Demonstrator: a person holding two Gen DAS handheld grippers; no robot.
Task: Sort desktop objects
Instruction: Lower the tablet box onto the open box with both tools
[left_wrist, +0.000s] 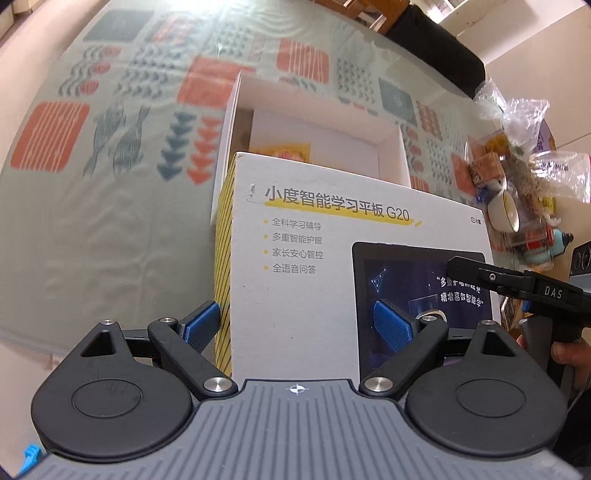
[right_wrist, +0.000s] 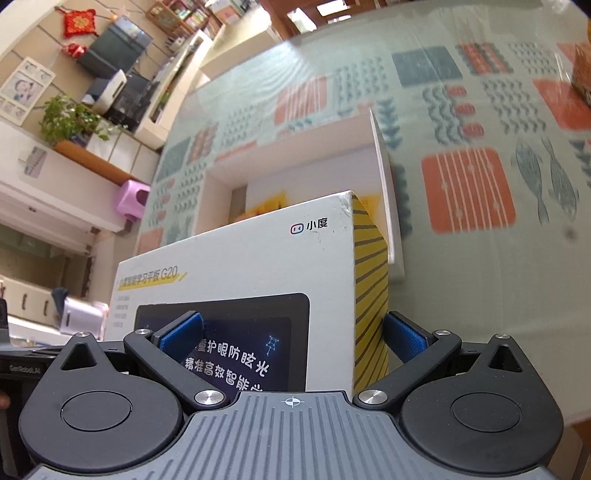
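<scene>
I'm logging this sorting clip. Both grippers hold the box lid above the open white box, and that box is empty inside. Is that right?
Not quite: the open white box is not empty. The left wrist view shows something yellow inside it, beyond the box lid; what it is I cannot tell. The rest stands: the left gripper and right gripper each straddle an end of the lid.

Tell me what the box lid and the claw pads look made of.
Box lid: printed cardboard, smooth and matte; a scuffed, frayed corner shows in the right wrist view. Left claw pads: blue, finely ribbed, probably rubber or soft plastic.
</scene>
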